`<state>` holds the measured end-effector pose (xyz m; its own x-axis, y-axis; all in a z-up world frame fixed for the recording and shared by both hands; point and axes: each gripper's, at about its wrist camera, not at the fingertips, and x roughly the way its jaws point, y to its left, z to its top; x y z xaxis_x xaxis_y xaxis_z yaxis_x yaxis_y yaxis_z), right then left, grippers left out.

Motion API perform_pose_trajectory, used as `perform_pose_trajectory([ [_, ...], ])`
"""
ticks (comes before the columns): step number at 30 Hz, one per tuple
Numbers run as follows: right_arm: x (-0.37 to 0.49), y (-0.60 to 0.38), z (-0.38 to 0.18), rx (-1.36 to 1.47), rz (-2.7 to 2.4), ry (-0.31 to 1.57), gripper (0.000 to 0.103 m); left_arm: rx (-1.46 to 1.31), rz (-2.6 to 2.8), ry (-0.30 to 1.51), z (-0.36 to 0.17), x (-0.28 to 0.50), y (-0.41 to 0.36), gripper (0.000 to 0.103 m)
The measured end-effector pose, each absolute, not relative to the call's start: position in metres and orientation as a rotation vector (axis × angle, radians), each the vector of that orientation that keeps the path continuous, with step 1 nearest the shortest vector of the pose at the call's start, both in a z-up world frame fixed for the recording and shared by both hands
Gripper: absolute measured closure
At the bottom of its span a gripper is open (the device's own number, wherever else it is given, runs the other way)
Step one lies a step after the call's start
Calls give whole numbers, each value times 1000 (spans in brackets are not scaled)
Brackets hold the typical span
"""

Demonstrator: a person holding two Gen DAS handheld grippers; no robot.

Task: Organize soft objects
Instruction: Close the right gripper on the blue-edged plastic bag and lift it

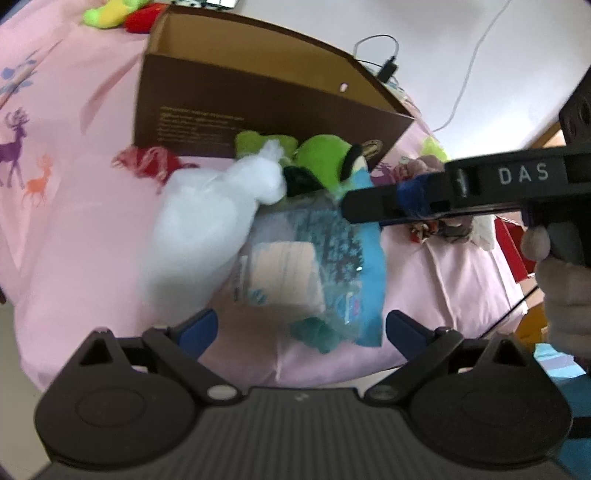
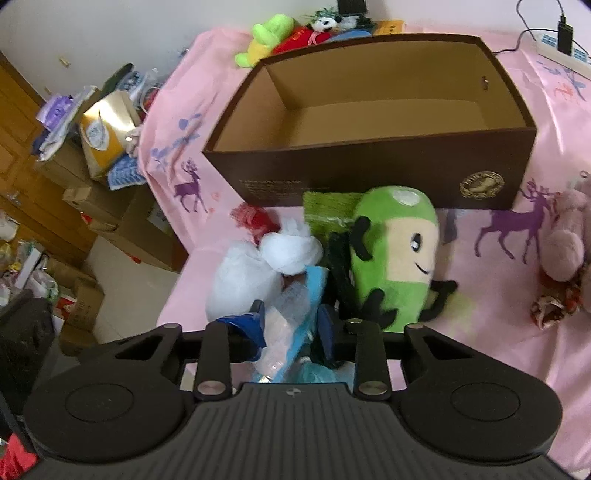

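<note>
A blue and clear plastic packet (image 1: 332,266) lies on the pink deer-print sheet, in front of an open, empty brown cardboard box (image 2: 369,177). My right gripper (image 2: 290,325) is shut on this packet (image 2: 295,314), its blue pads pressing on both sides. In the left wrist view that gripper (image 1: 349,208) comes in from the right, at the packet's far edge. My left gripper (image 1: 303,328) hangs open over the packet's near end, holding nothing. A white bag of stuffing (image 2: 251,280) lies left of the packet. A green plush with a face (image 2: 395,258) lies to its right.
A red fuzzy piece (image 2: 255,218) and a green cloth (image 2: 328,210) rest against the box front. A pink plush (image 2: 569,236) sits at the right. More plush toys (image 2: 273,33) are piled behind the box. The bed edge drops to a floor with cartons (image 2: 92,155) on the left.
</note>
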<state>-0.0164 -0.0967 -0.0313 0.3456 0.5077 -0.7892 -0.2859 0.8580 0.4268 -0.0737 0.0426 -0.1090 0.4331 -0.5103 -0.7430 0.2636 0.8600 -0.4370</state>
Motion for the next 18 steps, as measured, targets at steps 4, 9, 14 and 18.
perform_pose_trajectory([
  [4, -15, -96, -33, 220, 506, 1100, 103, -219, -549, 999, -105, -71, 31, 37],
  [9, -15, -101, -36, 245, 495, 1103, 103, -185, -561, 979, -104, -66, 25, 51],
  [14, -19, -108, -31, 277, 512, 1096, 103, -153, -604, 911, -91, -74, 21, 77],
  [18, -20, -112, -28, 297, 522, 1091, 103, -168, -625, 890, -86, -72, 19, 86],
])
